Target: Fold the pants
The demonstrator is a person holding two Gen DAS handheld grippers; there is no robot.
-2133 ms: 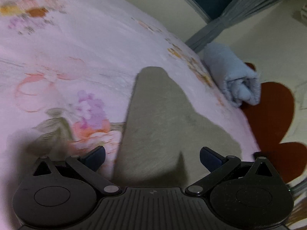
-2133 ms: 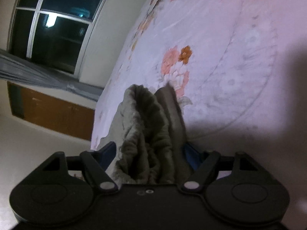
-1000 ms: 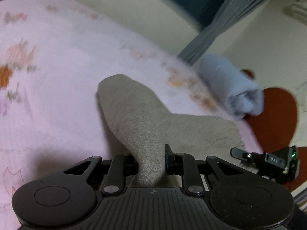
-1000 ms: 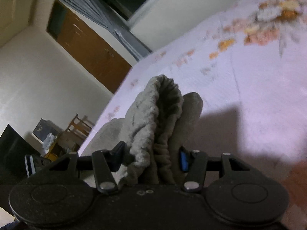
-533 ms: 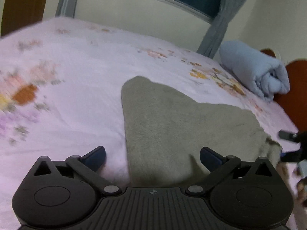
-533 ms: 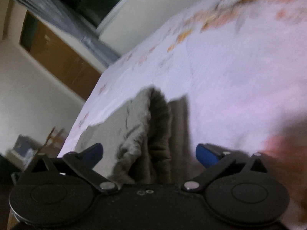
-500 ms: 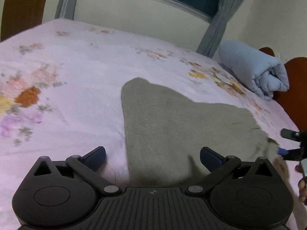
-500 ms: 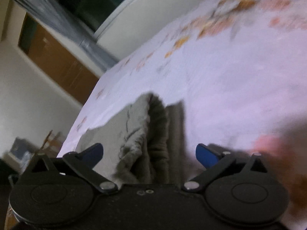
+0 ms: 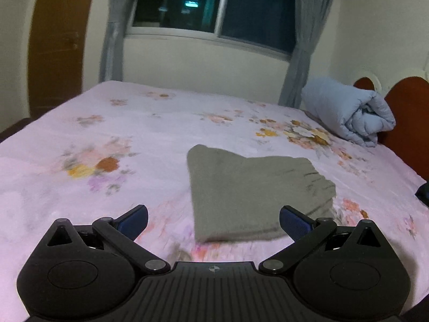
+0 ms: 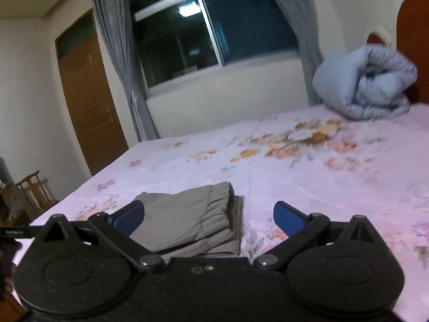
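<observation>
The grey-green pants [image 9: 249,190] lie folded into a compact stack on the pink floral bed sheet [image 9: 134,139], gathered waistband at the right edge. In the right wrist view the same pants [image 10: 187,217] lie low and left of centre, waistband facing up. My left gripper [image 9: 213,218] hangs open above the sheet, pulled back from the near edge of the pants, nothing between its blue pads. My right gripper [image 10: 209,216] is open too, raised and drawn back, with the pants below and beyond its left finger [image 10: 128,216].
A rolled light-blue quilt [image 9: 348,112] lies at the headboard [image 9: 407,112] on the right. A window with grey curtains [image 9: 211,10] is behind the bed, a brown door [image 10: 88,102] to the left. A wooden chair [image 10: 32,187] stands off the bed's left side.
Both grippers let go of the pants, opened wide, then drew back and rose. The pants now lie flat and folded on the sheet, farther from both cameras.
</observation>
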